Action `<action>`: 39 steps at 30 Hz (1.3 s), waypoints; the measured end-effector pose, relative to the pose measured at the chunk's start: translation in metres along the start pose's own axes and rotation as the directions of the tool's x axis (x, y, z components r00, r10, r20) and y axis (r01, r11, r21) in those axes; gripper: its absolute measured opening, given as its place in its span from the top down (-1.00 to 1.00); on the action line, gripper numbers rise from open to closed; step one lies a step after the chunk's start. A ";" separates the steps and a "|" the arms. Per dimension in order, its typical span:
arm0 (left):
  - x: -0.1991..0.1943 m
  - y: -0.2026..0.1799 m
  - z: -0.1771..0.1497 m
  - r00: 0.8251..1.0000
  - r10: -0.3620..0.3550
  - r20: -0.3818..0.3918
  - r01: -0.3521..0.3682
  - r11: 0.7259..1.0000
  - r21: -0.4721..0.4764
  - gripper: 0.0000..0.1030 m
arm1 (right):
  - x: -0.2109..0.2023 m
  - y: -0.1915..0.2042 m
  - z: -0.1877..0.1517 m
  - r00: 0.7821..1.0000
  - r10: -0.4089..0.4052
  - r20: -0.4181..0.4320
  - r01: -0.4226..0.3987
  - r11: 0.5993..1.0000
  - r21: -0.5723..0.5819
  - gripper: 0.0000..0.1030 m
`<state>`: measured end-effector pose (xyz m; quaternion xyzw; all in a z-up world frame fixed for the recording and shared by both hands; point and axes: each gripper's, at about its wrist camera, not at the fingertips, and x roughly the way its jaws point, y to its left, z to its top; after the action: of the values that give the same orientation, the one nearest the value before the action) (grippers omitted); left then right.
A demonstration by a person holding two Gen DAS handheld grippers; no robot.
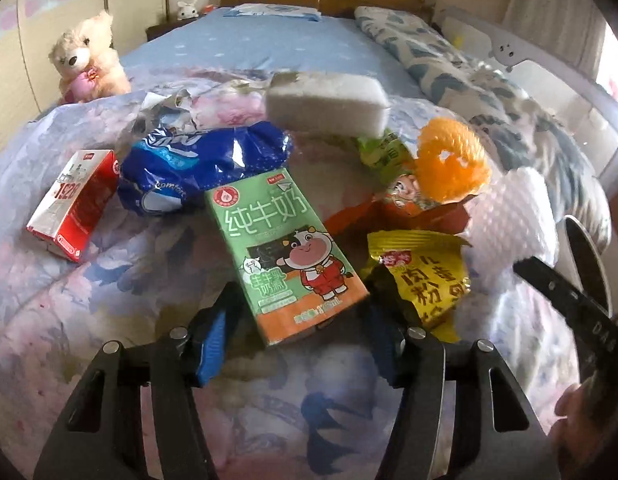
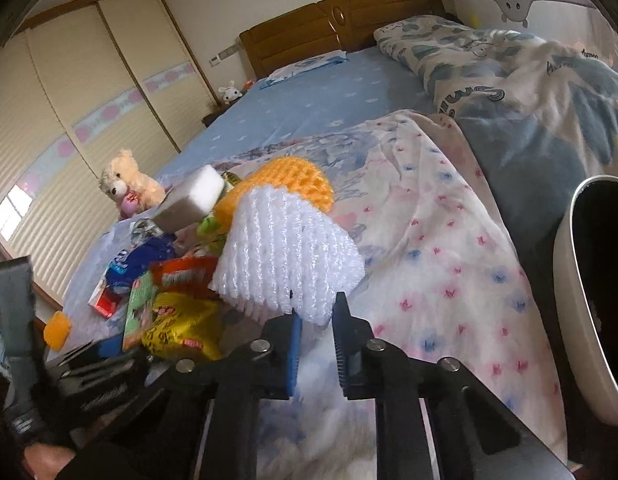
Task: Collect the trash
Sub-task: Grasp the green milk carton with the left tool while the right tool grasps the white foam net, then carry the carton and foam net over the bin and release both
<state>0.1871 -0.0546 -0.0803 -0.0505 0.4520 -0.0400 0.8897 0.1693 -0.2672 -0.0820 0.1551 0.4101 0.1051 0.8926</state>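
Trash heap on floral quilt point(image 1: 69, 300): green milk carton point(image 1: 287, 256) between spread fingers of left gripper point(image 1: 297, 344); yellow snack bag point(image 1: 425, 276) touching carton's right. Right gripper point(image 2: 315, 344), fingers parted, edges white foam net point(image 2: 285, 256). Teddy bear point(image 1: 89, 60), wooden headboard point(image 2: 341, 20) beyond.

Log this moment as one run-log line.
left gripper: open around green milk carton | right gripper: open at white foam net | bin: right

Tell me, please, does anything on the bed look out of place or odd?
Yes. A pile of trash lies on the floral quilt: a green milk carton, a red carton, a crumpled blue wrapper, a yellow snack bag, and white foam netting. A white foam block looks blurred, perhaps moving.
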 end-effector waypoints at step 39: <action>-0.096 -0.129 -0.067 0.954 -0.290 0.078 0.240 0.891 0.386 -0.05 | -0.137 -0.088 -0.052 0.984 -0.112 0.141 0.087 0.981 0.174 0.89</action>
<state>0.0730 -0.1747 -0.0266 0.0551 0.3643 -0.2426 0.8974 0.0468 -0.3819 -0.0498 0.2160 0.3565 0.0135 0.9089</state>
